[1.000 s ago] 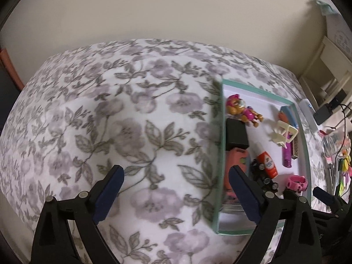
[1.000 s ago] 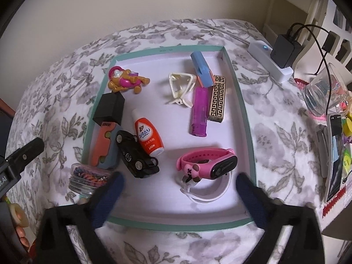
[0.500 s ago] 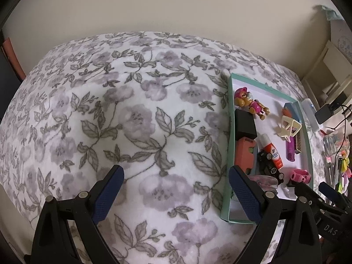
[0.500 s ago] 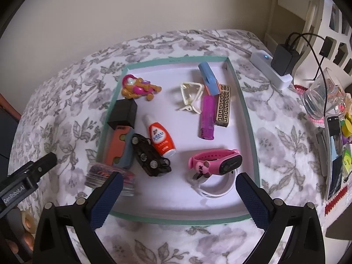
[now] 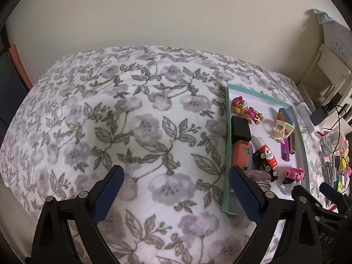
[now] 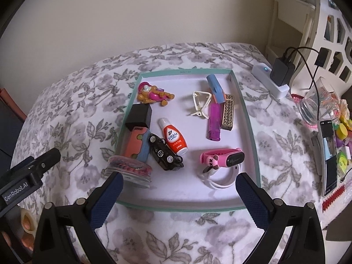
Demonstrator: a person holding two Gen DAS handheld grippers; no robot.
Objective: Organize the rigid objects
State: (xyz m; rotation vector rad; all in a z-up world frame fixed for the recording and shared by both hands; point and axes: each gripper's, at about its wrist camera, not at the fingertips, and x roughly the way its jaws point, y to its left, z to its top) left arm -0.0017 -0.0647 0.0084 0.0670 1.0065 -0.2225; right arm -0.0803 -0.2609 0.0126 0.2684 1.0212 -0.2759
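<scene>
Since a second ago, both my grippers pulled back from tray (image 6: 248,118); more floral cover in view. Small jar (image 6: 128,171) now tilted on tray's near-left rim, half in. Right gripper (image 6: 178,194) empty, fingers wide apart, hovering before tray. Left gripper (image 5: 176,188) same, over bare cover. Step, my guess: between placements. Next: seat jar flat inside, beside car (image 6: 165,154).

Teal-rimmed tray (image 6: 250,132) on floral cloth — toy car (image 6: 165,155), bottle (image 6: 175,140), pink watch (image 6: 222,157) inside
</scene>
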